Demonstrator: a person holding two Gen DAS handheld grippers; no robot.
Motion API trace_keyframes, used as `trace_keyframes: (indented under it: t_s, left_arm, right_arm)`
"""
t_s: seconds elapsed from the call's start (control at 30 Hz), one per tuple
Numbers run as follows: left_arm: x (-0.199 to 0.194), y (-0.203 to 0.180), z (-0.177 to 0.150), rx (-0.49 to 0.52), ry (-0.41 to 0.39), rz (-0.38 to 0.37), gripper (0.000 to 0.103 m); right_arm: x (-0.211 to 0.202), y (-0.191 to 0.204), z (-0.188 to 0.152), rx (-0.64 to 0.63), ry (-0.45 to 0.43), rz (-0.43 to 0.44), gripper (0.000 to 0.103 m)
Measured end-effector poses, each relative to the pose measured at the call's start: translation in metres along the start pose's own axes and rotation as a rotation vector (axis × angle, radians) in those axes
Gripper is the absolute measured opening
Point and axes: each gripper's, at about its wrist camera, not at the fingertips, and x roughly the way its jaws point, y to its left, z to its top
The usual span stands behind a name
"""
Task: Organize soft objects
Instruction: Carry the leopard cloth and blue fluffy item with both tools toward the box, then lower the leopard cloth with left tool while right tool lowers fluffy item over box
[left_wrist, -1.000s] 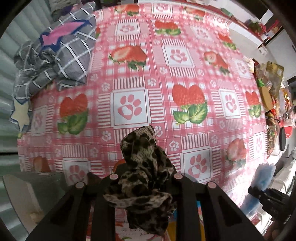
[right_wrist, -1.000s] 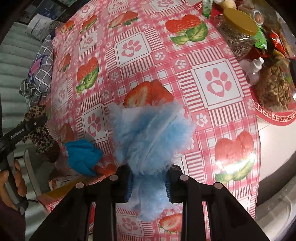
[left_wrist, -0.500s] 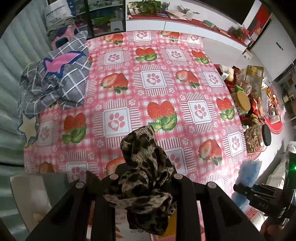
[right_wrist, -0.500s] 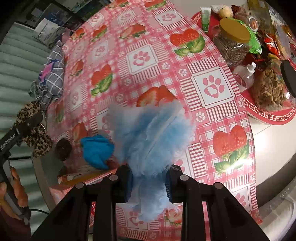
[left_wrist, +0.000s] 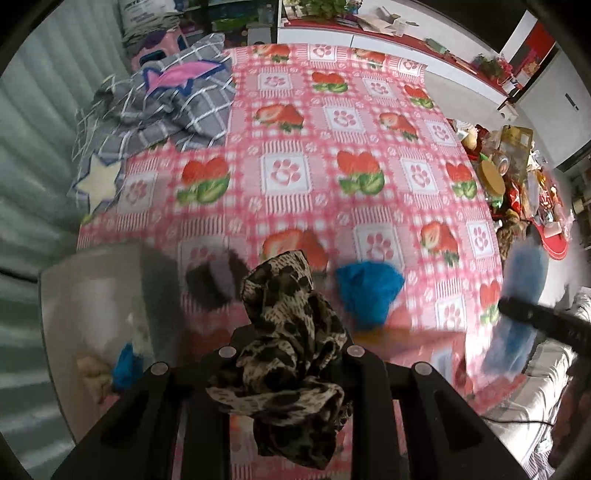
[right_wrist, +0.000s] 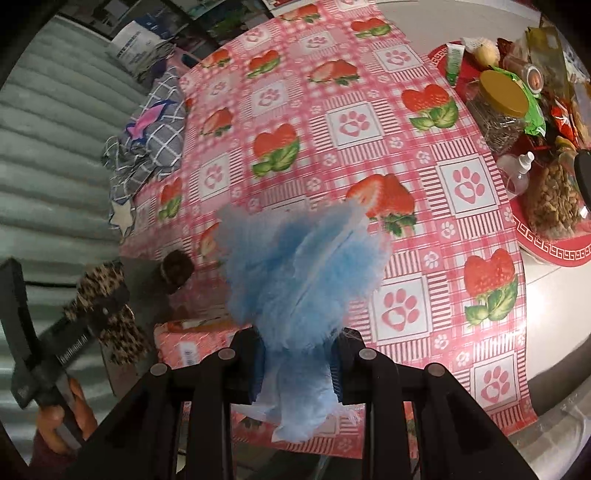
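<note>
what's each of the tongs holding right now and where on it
Left tongs pinch the leopard-print fabric scrunchie at its bunched middle; right tongs pinch the fluffy light-blue scrunchie near its lower end.

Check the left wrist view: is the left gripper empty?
No. The left gripper is shut on a leopard-print cloth that bunches up between its fingers and hangs below them.

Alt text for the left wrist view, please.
The left gripper is shut on a leopard-print cloth above a strawberry tablecloth. A blue cloth lies on it; a grey checked blanket sits far left.
</note>
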Motion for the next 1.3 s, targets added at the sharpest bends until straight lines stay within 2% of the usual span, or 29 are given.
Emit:
trace_keyframes:
  t_s: [0.37, 0.57, 1.03, 1.3]
  left_arm:
    - [-0.015, 0.018, -0.069, -0.022, 0.055, -0.056, 0.026]
    - [-0.029, 0.035, -0.096, -0.043, 0.037, -0.048, 0.026]
    - [-0.055, 0.095, -0.128, -0.130, -0.043, 0.006, 0.026]
    - [-0.062, 0.127, -0.149, -0.196, -0.058, 0.025, 0.026]
  right_arm:
    - [-0.021, 0.042, -0.030, -0.057, -0.025, 0.011, 0.030]
    - [-0.028, 0.072, -0.049, -0.120, -0.030, 0.001, 0.030]
    - [-0.010, 0.159, -0.142, -0.376, 0.023, -0.075, 0.030]
    - [0.005, 0.200, -0.180, -0.483, 0.070, -0.058, 0.030]
